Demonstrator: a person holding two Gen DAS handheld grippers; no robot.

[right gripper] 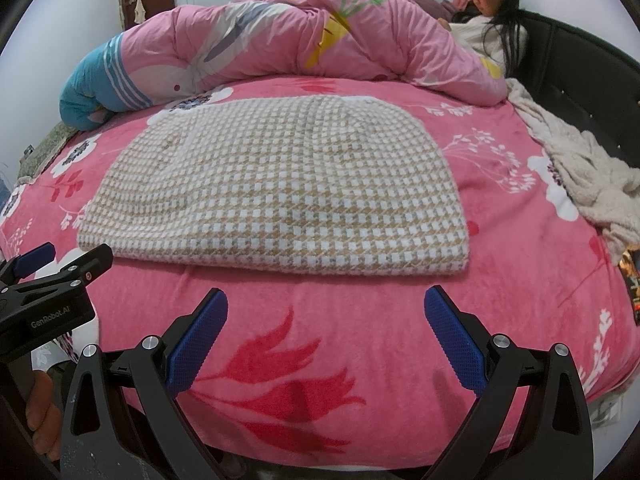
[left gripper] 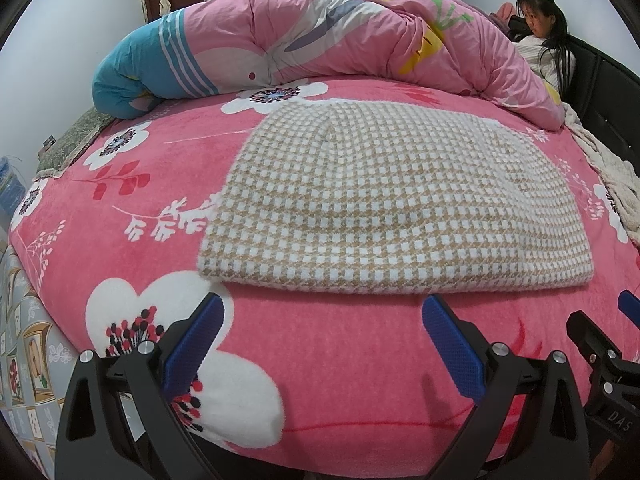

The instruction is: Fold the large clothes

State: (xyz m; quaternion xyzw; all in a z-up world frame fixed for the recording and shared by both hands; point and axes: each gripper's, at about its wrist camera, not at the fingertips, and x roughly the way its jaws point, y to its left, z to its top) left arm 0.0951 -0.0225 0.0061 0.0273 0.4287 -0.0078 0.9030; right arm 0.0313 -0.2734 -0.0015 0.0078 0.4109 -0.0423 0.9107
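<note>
A beige and white houndstooth garment (left gripper: 384, 200) lies folded flat on the pink floral bed cover (left gripper: 340, 360); it also shows in the right wrist view (right gripper: 280, 192). My left gripper (left gripper: 324, 308) is open and empty, just short of the garment's near folded edge. My right gripper (right gripper: 326, 300) is open and empty, likewise just short of the near edge. The right gripper shows at the right edge of the left wrist view (left gripper: 600, 344). The left gripper shows at the left edge of the right wrist view (right gripper: 52, 276).
A rolled pink and blue duvet (left gripper: 320, 44) lies across the far side of the bed. A person (left gripper: 540, 36) sits at the far right against a black headboard (right gripper: 580, 80). A cream fleece blanket (right gripper: 588, 176) lies along the right edge.
</note>
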